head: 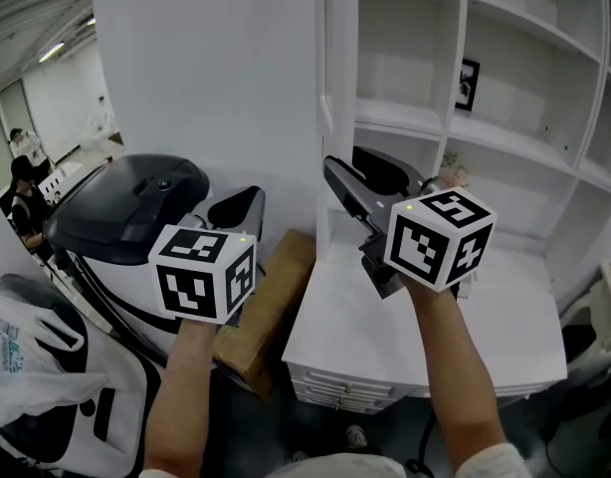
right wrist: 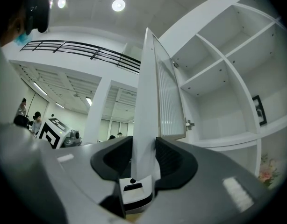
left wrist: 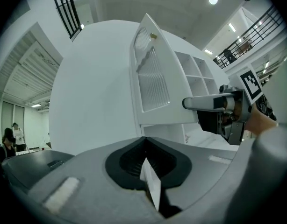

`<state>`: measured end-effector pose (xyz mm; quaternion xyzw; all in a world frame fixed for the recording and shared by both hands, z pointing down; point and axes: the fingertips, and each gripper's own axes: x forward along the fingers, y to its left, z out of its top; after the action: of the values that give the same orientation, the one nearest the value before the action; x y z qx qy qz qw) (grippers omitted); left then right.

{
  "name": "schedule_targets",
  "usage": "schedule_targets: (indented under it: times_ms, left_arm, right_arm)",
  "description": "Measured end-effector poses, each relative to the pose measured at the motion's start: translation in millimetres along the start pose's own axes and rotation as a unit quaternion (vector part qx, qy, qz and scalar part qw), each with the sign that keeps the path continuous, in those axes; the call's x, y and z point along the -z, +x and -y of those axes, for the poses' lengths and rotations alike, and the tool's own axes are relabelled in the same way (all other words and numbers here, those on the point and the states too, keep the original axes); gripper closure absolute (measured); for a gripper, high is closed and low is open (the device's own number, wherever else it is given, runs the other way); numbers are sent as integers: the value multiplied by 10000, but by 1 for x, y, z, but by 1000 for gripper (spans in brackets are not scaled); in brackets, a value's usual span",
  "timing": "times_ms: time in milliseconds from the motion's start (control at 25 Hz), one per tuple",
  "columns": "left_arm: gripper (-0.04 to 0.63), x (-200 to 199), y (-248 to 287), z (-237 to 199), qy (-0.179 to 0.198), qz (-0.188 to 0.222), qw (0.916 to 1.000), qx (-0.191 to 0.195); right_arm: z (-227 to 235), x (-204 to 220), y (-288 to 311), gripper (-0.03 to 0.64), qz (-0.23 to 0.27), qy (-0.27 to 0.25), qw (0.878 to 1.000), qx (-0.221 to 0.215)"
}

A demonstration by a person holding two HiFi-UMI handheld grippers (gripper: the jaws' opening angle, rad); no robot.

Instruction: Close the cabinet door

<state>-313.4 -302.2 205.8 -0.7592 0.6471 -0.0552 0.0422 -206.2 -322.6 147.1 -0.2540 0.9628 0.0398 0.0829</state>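
Head view, forearms (head: 455, 366) outstretched, right gripper (right wrist: 144, 144) jaws pinching cabinet door (right wrist: 146, 85), left gripper (left wrist: 144, 147) closed

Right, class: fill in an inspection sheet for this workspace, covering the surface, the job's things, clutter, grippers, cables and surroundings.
surface: white counter under the shelves.
job's things: tall white cabinet door, standing open, its edge between the jaws of the right gripper.
clutter: brown cardboard box, black-lidded white machine and white plastic bag, all left of the cabinet.
grippers: right gripper shut on the door's edge; left gripper shut, nothing held.
cables: black line below the machine, perhaps a cable.
surroundings: open white shelving with a small black-framed picture; people far left.
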Motion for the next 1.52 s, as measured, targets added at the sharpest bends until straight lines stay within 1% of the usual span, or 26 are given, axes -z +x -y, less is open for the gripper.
schedule_targets:
  times_ms: [160, 560, 920, 1040, 1280, 1520]
  left_arm:
    - [597, -4, 10, 15, 33, -1, 10000, 59]
    - [597, -16, 32, 42, 70, 74, 9999, 136]
    - [597, -21, 62, 67, 71, 127, 9994, 301]
    - [597, -25, 75, 81, 68, 134, 9991, 394]
    - [597, -27, 97, 99, 71, 140, 9985, 526]
    - [597, -28, 117, 107, 54, 151, 9982, 570]
  right_arm:
    - [13, -2, -11, 472, 34, 36, 10000, 0]
    - [38, -5, -31, 489, -90, 41, 9999, -83]
    - [68, -7, -46, 508, -86, 99, 9999, -23]
    - [83, -8, -53, 515, -102, 108, 9999, 67]
    - [120, -8, -61, 535, -122, 25, 9987, 484]
    - [145, -8, -65, 541, -121, 32, 9983, 565]
